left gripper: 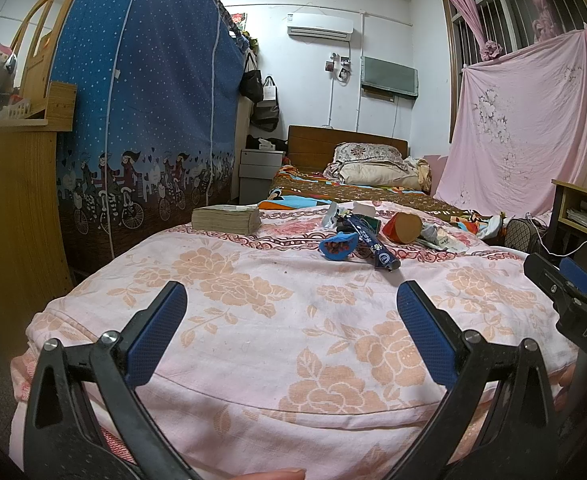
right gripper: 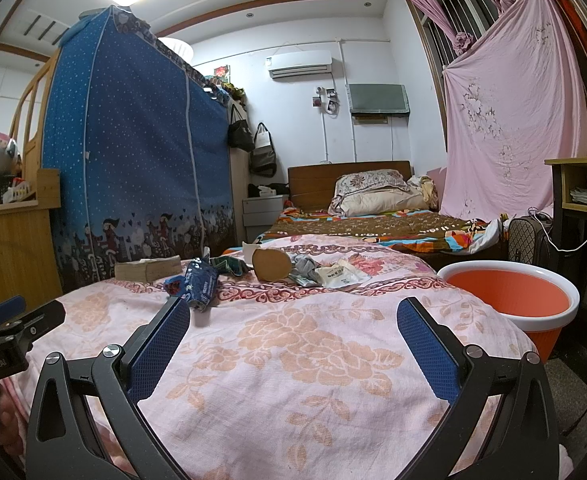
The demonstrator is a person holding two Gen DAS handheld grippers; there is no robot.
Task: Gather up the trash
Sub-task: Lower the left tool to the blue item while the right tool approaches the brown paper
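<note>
Trash (left gripper: 357, 236) sits in a loose cluster at the far end of the pink floral quilt (left gripper: 253, 320), well ahead of both grippers. Nothing is picked up yet.

Your left gripper (left gripper: 292, 320) is spread wide, nothing between the pads, hovering low over the near quilt edge. Your right gripper (right gripper: 293, 332) is the same: wide apart, holding nothing. Both point at the pile, so this reads as a staging pose before the first reach.

Orange bin (right gripper: 509, 300) with a white rim stands off the quilt's right side, nearest your right gripper, likely the drop target, so right-hand picks make sense.

Materials:
- Blue foil wrapper (right gripper: 199, 282), long, crinkled, glossy. It will slip, so pinch a flat stretch.
- Small blue crumpled pouch (left gripper: 335, 245), open mouth toward you.
- Red carton (left gripper: 403, 228) on its side, tan base facing the cameras; rigid, may roll.
- White printed sachet (right gripper: 341, 274), flat on the cloth, hard to get under.
- Grey crumpled scrap (right gripper: 307, 266), soft.

Stack of yellowed paper (left gripper: 226, 219) at the left looks like a book, probably not trash.

The quilt is soft and will dimple under pressure.
</note>
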